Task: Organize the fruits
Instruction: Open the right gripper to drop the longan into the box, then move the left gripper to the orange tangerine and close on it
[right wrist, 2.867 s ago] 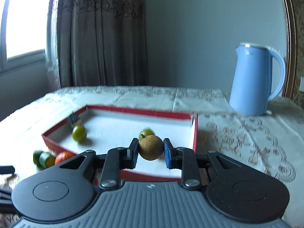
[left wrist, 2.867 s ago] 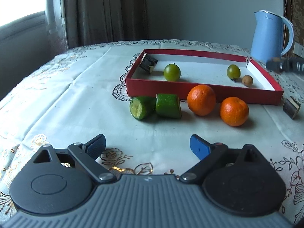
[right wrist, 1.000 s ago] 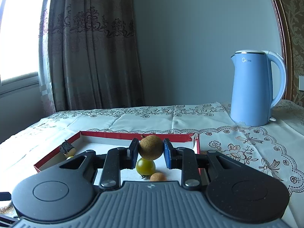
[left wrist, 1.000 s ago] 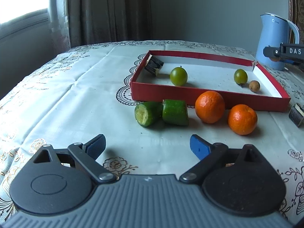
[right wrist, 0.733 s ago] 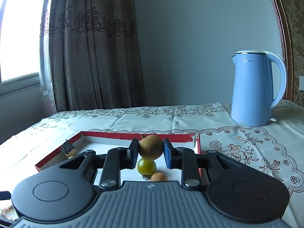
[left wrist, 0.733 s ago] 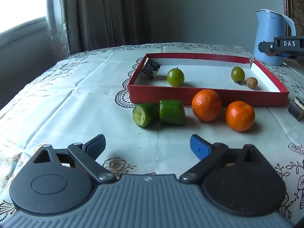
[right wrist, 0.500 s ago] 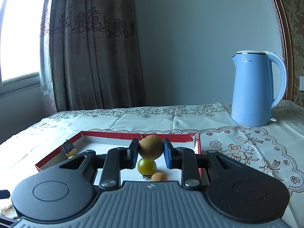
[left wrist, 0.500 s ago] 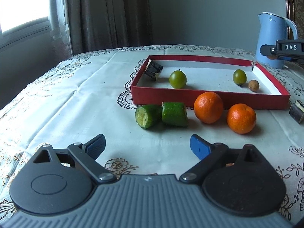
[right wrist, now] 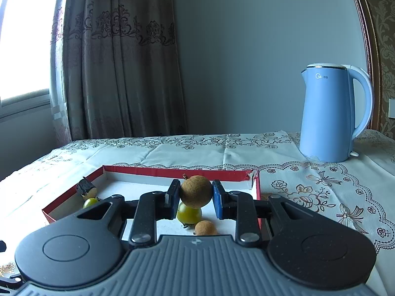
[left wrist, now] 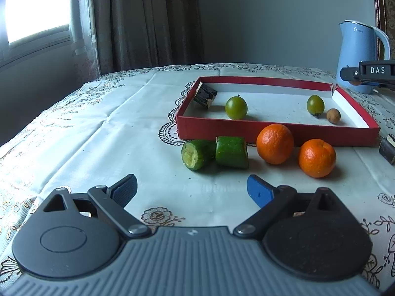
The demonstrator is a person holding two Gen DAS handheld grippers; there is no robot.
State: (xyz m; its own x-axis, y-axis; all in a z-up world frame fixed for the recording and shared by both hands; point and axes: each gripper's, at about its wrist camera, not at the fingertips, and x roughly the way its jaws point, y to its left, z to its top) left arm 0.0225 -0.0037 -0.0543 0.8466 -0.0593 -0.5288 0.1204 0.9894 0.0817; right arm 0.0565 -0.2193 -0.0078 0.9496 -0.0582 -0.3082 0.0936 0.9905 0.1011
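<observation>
While clamped on a brown longan (right wrist: 196, 191) above the red tray (right wrist: 177, 172), right gripper (right wrist: 193, 198); spread wide and empty over the tablecloth (left wrist: 98, 133), short of two oranges (left wrist: 275, 140), left gripper (left wrist: 192, 192).

1. Left tool (left wrist: 192, 187): black plastic linkage arms with silver pivot screws, blue rubber pads (left wrist: 258, 190), ribbed grey housing.
2. Right tool (right wrist: 193, 198): identical build; white "DAS" lettering on its side.

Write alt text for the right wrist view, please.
The right gripper is shut on a round brown fruit, held above the red tray. Below it in the tray lie a green fruit and a small brown fruit.
</observation>
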